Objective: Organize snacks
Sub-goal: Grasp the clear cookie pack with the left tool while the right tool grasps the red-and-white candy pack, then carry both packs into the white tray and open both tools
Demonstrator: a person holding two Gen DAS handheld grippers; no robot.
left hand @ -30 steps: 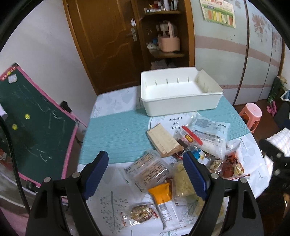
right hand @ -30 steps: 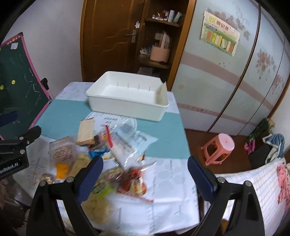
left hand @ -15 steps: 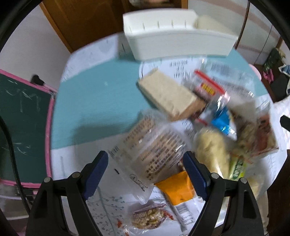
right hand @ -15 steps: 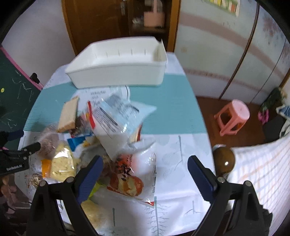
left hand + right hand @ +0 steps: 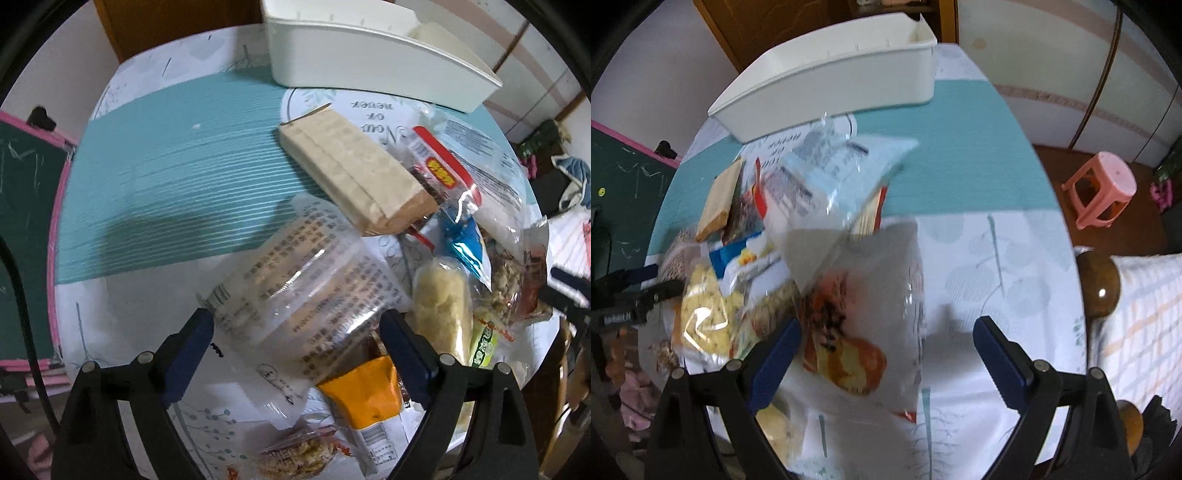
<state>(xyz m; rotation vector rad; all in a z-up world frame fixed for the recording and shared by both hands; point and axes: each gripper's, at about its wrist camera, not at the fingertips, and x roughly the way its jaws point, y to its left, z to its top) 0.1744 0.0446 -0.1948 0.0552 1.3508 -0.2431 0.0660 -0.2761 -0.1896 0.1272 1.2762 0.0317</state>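
Round table [image 5: 177, 184], covered by a white cloth with a teal band, fills both views; your white bin [image 5: 369, 48] sits at its far edge, top centre of the left wrist frame and upper centre-left of the right. Snacks lie heaped below the bin. In the left wrist view, note the tan pack [image 5: 351, 170] at centre, tilted on the pile, a clear tub [image 5: 310, 295] printed with text just below it, a yellow bag [image 5: 443, 306] to the right and an orange pouch [image 5: 365, 387] at lower centre. Your left gripper [image 5: 295, 332] points down at the clear tub; its jaws are opening, the tub between the blue pads, neither pad pressing on it. In the right wrist view, your right gripper [image 5: 886, 343] stands wide apart over a clear bag [image 5: 864, 314] of orange snacks; the left pad is just beside the bag, the right pad over bare cloth. Pink stool [image 5: 1102, 188] stands at right.
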